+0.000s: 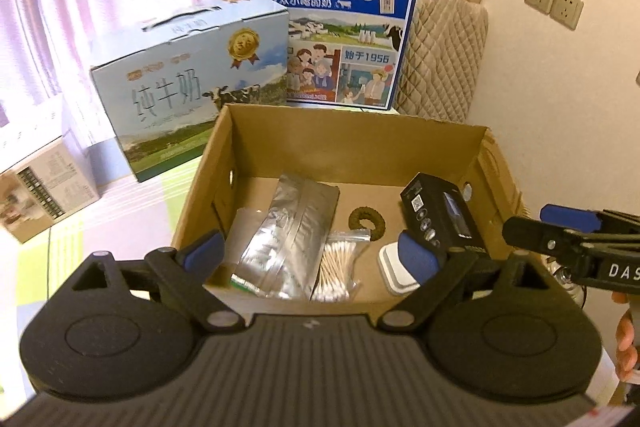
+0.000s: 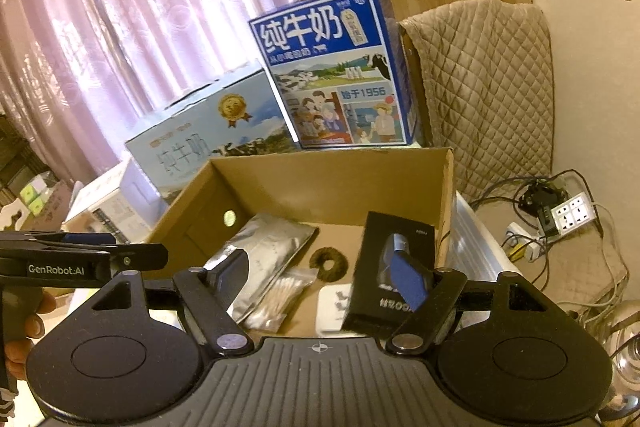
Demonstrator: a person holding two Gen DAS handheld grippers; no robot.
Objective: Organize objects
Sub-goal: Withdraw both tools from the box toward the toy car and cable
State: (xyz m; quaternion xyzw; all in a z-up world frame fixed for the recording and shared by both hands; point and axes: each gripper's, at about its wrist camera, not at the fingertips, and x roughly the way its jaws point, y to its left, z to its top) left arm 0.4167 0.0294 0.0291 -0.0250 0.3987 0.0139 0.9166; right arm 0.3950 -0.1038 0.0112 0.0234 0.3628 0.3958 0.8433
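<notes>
Five items lie in the open cardboard box [image 1: 224, 143]. Silver foil pouch [image 1: 288, 231] at the near-left, long axis running near edge to far wall. Bag of cotton swabs [image 1: 340, 263] touches its right side. Dark fuzzy ring [image 1: 366, 221] mid-floor. White flat case [image 1: 394, 267] near the near edge. Black carton [image 1: 436, 215] leans by the right wall, partly over the case.

Left gripper [image 1: 316, 253] above the near edge, jaws wide, nothing between them; pouch and swabs just ahead and below. Right gripper [image 2: 320, 277] jaws apart, empty; black carton nearest its right finger. No loose item in view outside the box; sorting looks close to finished.
</notes>
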